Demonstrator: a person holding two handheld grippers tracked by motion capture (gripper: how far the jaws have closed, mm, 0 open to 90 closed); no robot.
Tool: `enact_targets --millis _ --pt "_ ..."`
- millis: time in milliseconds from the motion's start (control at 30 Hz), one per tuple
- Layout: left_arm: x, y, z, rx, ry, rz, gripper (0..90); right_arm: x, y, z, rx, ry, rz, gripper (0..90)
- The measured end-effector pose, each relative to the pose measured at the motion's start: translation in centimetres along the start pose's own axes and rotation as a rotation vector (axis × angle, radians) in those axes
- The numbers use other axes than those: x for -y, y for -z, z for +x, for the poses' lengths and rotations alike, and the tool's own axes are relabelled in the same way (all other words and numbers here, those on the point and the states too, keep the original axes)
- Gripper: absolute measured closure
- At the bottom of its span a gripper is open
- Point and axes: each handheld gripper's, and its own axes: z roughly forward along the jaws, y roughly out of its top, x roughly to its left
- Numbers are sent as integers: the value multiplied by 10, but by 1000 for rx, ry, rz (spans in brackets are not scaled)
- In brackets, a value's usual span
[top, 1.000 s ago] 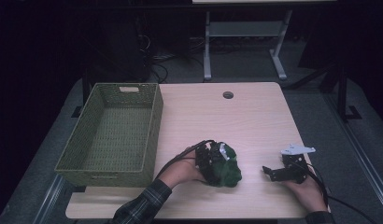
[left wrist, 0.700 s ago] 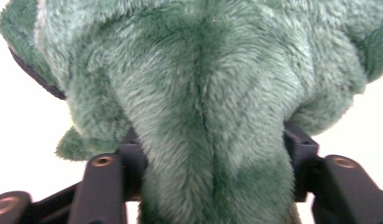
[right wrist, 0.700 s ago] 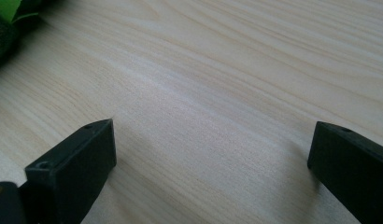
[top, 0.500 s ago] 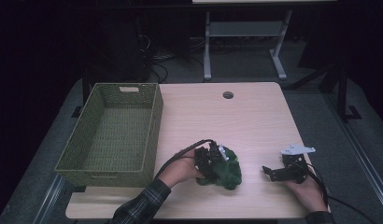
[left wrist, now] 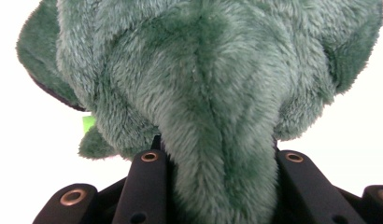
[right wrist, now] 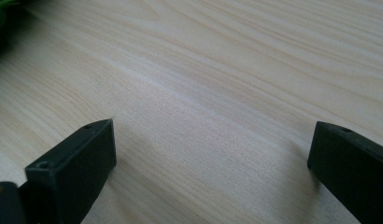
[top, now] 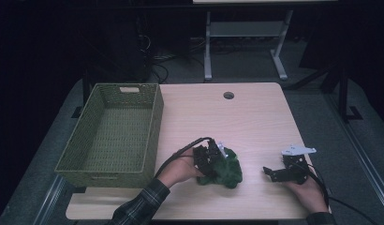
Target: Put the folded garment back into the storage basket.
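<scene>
Soft green plush toy on the pale wooden table, near the front edge, just right of the woven olive-green rectangular basket but apart from it. Left gripper laid low over the toy's near side, reaching in from the basket's side; jaws just closed inward, now pinching a fold of the green fur between them, as the left gripper view makes plain: black jaws pressed against either flank of a narrow ridge of pile. Grip taken on a bunched part, probably because loose stuffing gives no firm edge elsewhere. Toy resting on the table, not lifted, so far as can be told.

Right gripper parked well apart to the right, flat on the tabletop, jaws spread wide with bare wood grain between them; holding nothing, likely kept clear so as not to crowd the pick.

Basket empty, open side up, handle slot on the far wall; seemingly the intended destination, standing close to the left hand for a short carry. Small round cable hole farther back in the tabletop.
</scene>
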Motion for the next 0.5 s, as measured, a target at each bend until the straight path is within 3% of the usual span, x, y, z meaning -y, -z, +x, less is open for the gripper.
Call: enact_targets --millis 300,500 --pt "-12 35 -5 -20 -2 -24 671 0 0 0 0 3 1 6" --pt "-14 66 3 -41 22 -47 669 0 0 0 0 2 0 6"
